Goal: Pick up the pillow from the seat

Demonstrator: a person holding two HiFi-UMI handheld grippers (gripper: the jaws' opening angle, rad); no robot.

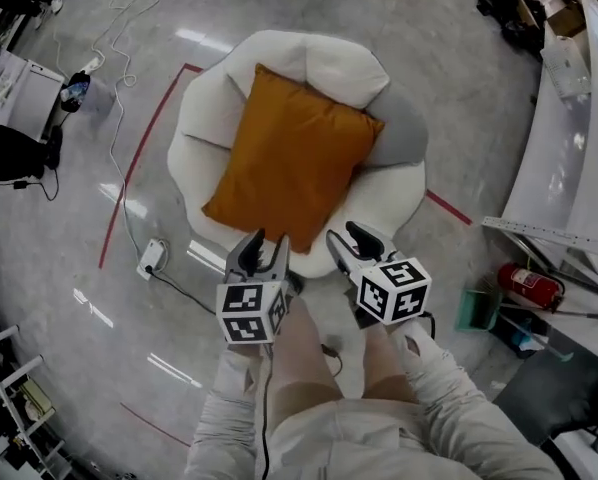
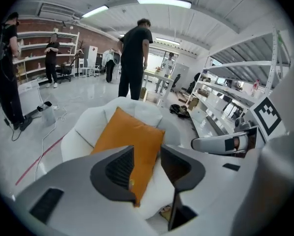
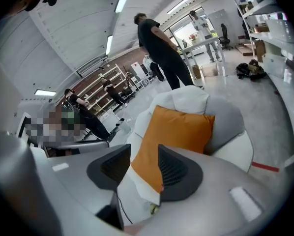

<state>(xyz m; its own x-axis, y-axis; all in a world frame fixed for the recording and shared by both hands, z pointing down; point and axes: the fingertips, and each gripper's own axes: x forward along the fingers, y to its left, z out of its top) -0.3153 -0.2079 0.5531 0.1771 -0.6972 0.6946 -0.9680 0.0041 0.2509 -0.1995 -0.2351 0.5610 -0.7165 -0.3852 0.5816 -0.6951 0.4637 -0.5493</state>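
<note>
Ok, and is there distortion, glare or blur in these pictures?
Head view: strong fisheye bending, dark corners, lamp glare streaks on the glossy floor; the orange pillow is sharp. Left gripper view: black round border, curved shelves, the left hand-held gripper soft. Right gripper view: tilted room, the right hand-held gripper slightly blurred.

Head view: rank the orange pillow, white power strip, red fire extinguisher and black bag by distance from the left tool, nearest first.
1. Orange square fabric pillow, on the white seat, just ahead of the left tool.
2. White power strip, on the floor, to the left.
3. Red fire extinguisher, on the floor, far right.
4. Black bag, top right.
</note>
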